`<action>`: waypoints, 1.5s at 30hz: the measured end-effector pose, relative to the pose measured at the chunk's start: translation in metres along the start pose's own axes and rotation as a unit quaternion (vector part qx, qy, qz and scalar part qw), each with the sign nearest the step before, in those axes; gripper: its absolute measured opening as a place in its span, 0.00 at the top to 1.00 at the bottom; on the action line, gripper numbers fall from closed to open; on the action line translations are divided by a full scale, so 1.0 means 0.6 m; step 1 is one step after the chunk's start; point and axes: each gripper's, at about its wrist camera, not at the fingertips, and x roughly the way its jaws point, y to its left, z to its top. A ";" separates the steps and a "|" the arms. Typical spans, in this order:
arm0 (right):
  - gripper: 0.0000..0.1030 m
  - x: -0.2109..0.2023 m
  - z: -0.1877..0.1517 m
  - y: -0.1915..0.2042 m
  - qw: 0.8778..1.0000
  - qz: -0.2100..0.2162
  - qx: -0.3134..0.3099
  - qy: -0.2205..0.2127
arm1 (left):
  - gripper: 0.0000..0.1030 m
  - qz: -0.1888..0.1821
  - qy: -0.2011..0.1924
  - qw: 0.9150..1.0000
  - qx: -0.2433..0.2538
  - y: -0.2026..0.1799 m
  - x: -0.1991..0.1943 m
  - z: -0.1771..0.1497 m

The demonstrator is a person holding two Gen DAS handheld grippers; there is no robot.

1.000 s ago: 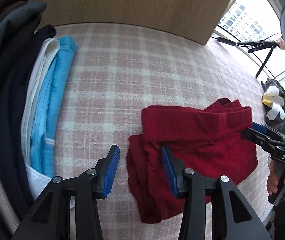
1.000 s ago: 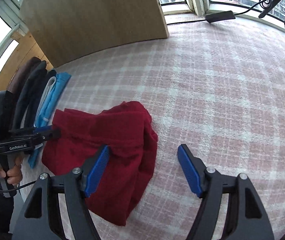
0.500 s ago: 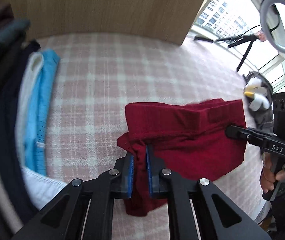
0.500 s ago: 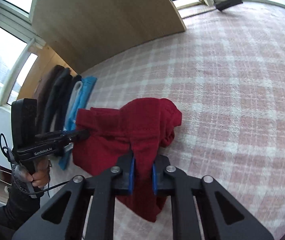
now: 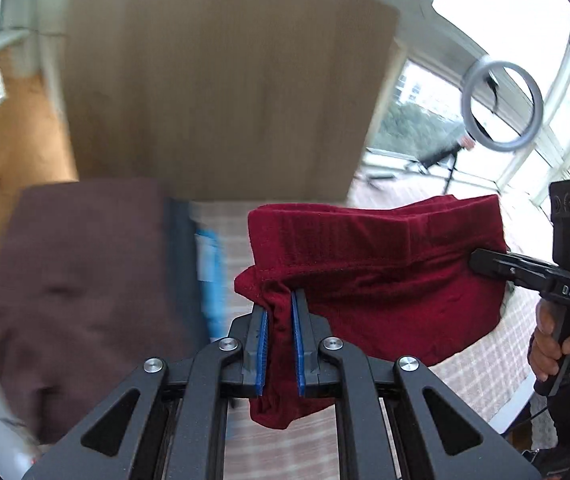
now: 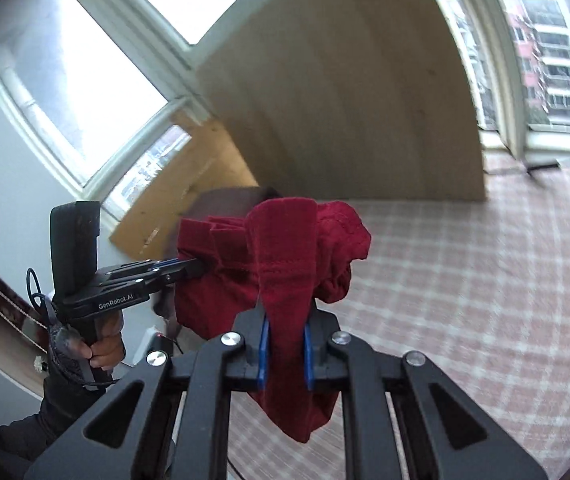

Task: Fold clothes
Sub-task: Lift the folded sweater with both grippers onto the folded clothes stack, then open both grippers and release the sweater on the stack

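Observation:
A dark red garment (image 5: 373,276) hangs in the air between my two grippers, above the pink plaid surface (image 6: 465,280). My left gripper (image 5: 279,320) is shut on the garment's left end, cloth bunched between its blue pads. My right gripper (image 6: 285,332) is shut on the other end (image 6: 285,256), and cloth hangs below its jaws. Each gripper shows in the other's view: the right one (image 5: 481,260) and the left one (image 6: 195,268), both pinching the garment's edge.
A stack of folded clothes lies at the left: brown (image 5: 81,280), dark navy and blue (image 5: 211,272). A wooden board (image 5: 225,92) stands upright behind. A ring light (image 5: 503,106) and tripod stand by the windows at the right.
Both grippers shut on the red garment and lifted it off the plaid surface. The views have tilted up toward the board and windows.

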 end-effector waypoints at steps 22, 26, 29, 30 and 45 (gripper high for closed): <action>0.88 0.386 0.040 0.174 0.999 -0.006 0.012 0.043 | 0.85 0.126 0.049 0.991 -0.026 0.378 0.027 0.059; 0.69 0.406 0.031 0.129 0.995 -0.018 0.057 0.083 | 0.66 0.142 0.071 0.987 -0.031 0.408 0.077 0.047; 0.56 0.373 0.034 0.112 0.994 -0.022 0.074 0.081 | 0.60 0.148 0.056 0.987 -0.033 0.416 0.058 0.045; 0.56 0.356 0.035 0.115 0.995 -0.033 0.061 0.065 | 0.59 0.160 0.048 0.986 -0.030 0.414 0.048 0.046; 0.58 0.401 0.080 0.208 0.994 -0.049 -0.091 0.022 | 0.59 0.141 -0.015 0.990 0.002 0.355 0.065 0.080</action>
